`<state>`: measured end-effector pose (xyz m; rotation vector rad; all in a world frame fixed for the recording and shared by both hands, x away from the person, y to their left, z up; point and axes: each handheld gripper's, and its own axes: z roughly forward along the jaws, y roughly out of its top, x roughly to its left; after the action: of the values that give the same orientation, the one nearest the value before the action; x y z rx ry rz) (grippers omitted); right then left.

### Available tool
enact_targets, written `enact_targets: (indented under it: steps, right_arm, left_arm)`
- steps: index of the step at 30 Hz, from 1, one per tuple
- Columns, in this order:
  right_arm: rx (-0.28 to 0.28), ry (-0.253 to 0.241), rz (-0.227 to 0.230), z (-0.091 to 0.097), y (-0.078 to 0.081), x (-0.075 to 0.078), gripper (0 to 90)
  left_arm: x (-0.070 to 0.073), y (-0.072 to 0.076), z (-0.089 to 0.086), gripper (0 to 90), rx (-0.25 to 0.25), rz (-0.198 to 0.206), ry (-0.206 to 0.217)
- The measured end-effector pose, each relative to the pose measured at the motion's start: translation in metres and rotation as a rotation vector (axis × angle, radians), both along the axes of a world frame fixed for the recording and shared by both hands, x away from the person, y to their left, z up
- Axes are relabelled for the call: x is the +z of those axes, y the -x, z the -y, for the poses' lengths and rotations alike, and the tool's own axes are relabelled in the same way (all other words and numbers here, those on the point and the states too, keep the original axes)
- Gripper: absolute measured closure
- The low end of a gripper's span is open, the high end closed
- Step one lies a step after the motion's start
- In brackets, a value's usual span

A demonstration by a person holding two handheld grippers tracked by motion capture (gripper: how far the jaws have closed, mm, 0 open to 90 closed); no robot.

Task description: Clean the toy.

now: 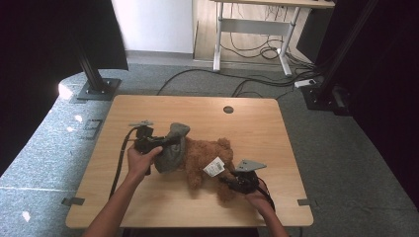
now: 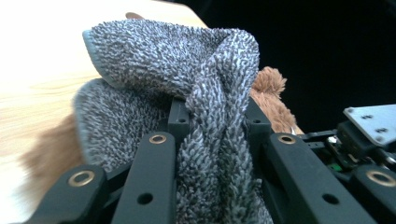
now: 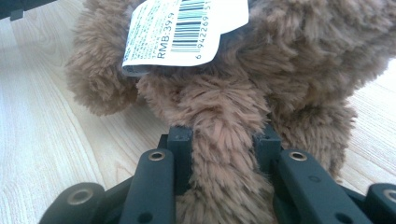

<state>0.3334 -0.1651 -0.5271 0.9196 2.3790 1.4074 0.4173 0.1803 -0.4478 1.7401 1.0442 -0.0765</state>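
High view: we've got the brown teddy bear (image 1: 205, 157) lying mid-surface (image 1: 247, 123), grey towel (image 1: 173, 148) draped over its left end; left gripper view: left gripper (image 2: 217, 121) jaws clenched on a towel fold; right gripper view: right gripper (image 3: 223, 135) jaws clamping a bear limb below the price tag (image 3: 184, 30).

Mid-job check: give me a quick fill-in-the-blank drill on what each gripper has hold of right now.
1. The left gripper is shut on a fold of the grey ____.
2. The right gripper is clamped on a limb of the brown ____.
3. The white tag on the plush toy carries a printed ____.
4. The grey towel lies over one end of the toy on the wooden ____.

Missing words: towel; plush toy; barcode; table
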Motion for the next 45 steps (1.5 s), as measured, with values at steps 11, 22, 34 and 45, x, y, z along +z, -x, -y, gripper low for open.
enact_targets:
  steps: [11, 22, 34, 45]
  right_arm:
    - [-0.002, -0.037, 0.0, 0.001, 0.004, 0.006, 39.7]
    - [-0.077, -0.191, -0.072, 0.006, -0.007, 0.024, 20.8]
    - [0.034, -0.011, -0.034, -0.034, -0.001, 0.01, 46.1]
    - [-0.065, 0.067, 0.025, -0.036, -0.017, 0.001, 57.1]
  left_arm:
    - [-0.03, 0.017, 0.002, 72.2, 0.037, -0.009, -0.038]
    - [-0.049, 0.045, -0.017, 72.8, 0.026, 0.006, 0.07]
    - [-0.051, 0.05, -0.03, 72.6, 0.014, -0.01, 0.053]
    - [-0.054, 0.04, -0.018, 72.8, 0.036, 0.022, 0.033]
